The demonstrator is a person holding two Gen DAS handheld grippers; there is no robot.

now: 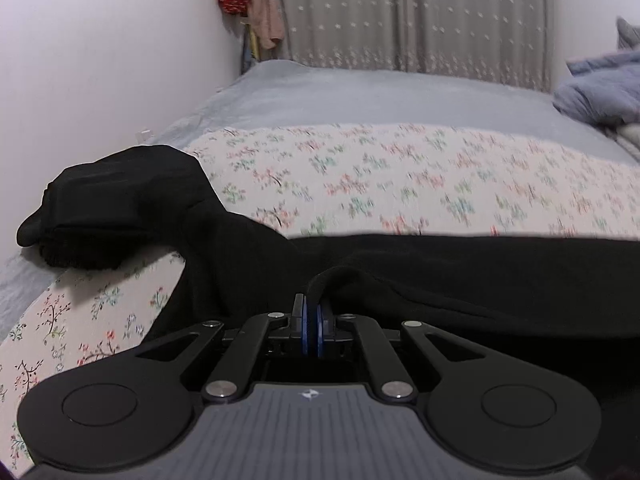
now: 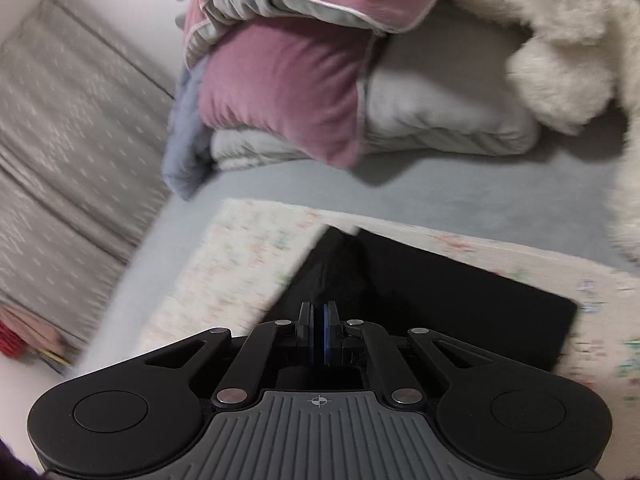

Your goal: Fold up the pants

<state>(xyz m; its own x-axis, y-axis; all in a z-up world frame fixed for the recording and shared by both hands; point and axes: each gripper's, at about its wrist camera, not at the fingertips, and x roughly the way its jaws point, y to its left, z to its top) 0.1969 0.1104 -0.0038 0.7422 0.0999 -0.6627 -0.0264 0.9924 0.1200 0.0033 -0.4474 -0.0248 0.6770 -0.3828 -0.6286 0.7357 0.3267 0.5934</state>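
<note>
With both the left hand-held gripper (image 1: 311, 312) and right hand-held gripper (image 2: 319, 316) pinching the black pants (image 1: 440, 272), we risk the thin fold slipping free toward six o'clock.

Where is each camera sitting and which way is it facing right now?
Left wrist: on the left gripper, looking along its fingers, shut on the black pants, across the floral sheet toward the curtain.
Right wrist: on the right gripper, tilted, clamping the pants, facing a pink pillow.
Shared: pants, floral sheet, curtain; no hand shows.
</note>
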